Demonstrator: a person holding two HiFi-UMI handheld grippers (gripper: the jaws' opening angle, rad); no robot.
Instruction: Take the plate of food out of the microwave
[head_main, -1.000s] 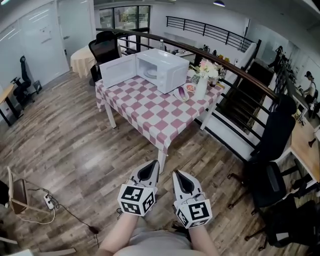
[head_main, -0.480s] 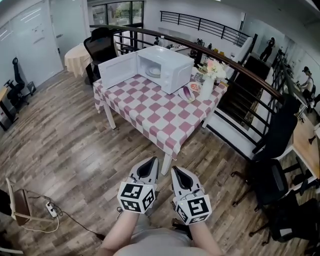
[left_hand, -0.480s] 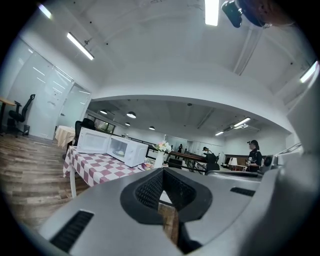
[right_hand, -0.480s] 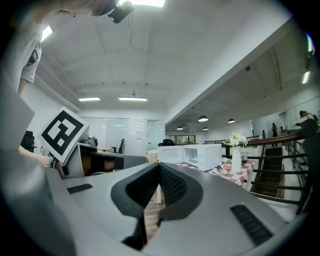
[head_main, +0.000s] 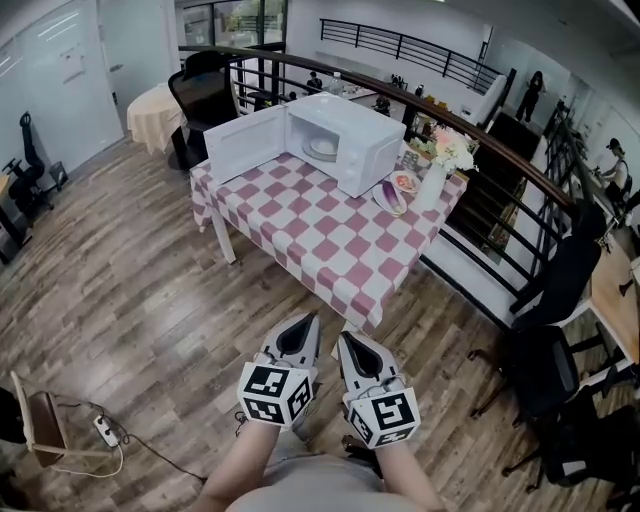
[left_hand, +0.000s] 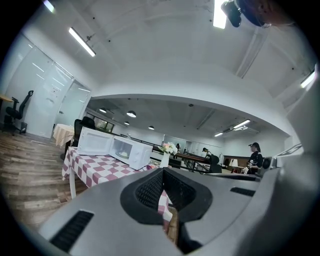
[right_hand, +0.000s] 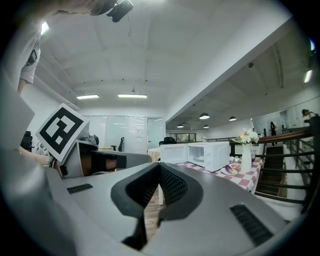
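**Two clenched grippers, one open microwave, one plate inside**

The person is holding two grippers side by side and level above the wooden floor (head_main: 120, 270), well short of the table (head_main: 300, 215). The left gripper (head_main: 303, 325) is keeping its jaws pressed together with nothing between them. The right gripper (head_main: 350, 340) is doing the same, and its own view shows the pads meeting at the tip with nothing held. Each gripper is carrying one marker cube.

One table is standing ahead, covered in one pink-and-white checked cloth. One white microwave (head_main: 350, 140) is sitting on its far part, with its single door (head_main: 245, 143) swinging wide open to the left in the head view. One plate of food (head_main: 322, 150) is resting inside the microwave cavity, well apart from both grippers.

To the right of the microwave, one white vase (head_main: 432, 187) is holding one bunch of flowers, and one small dish (head_main: 404, 182) is lying just beside it on the cloth. One black office chair (head_main: 205, 95) is standing behind the table's far left corner.
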